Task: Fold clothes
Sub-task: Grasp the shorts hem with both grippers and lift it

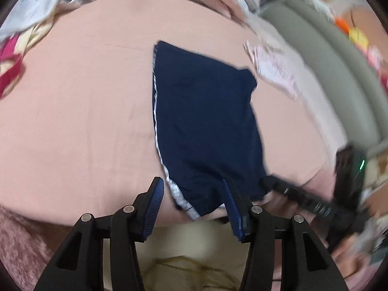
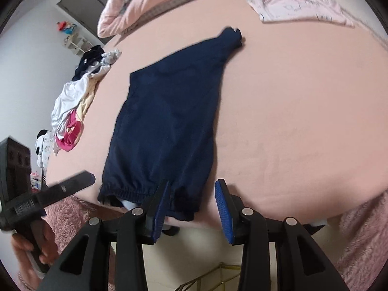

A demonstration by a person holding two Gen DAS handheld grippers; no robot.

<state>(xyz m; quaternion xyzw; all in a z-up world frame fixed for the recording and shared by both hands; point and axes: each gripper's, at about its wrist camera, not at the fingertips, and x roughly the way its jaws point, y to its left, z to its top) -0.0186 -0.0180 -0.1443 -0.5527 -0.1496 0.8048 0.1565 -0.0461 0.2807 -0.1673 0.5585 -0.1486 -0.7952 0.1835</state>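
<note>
At nine o'clock on the bed (image 2: 291, 111) a heap of loose clothes (image 2: 70, 118) spills over the edge, whites and a hot pink piece tangled together. Next along, the left tool (image 1: 192, 200) hangs over the near hem with its jaws apart, one pad off the fabric on the pink sheet and the other over the cloth, pressing on nothing that I can see. In the middle lie the navy shorts (image 2: 167, 131), spread flat and running from six o'clock up toward twelve, a white stripe (image 1: 156, 111) down one side seam and the gathered elastic hem nearest the bed's edge. The right tool (image 2: 192, 203) stands at the hem's other corner, jaws likewise apart and gripping nothing, cloth between them. At one o'clock a pale pink garment (image 2: 298, 7) lies flat, well apart. The shorts look light, thin and limp, likely a bit slick; I would pinch the two hem corners, where the elastic gives some bulk, and carry them toward the far end.
</note>
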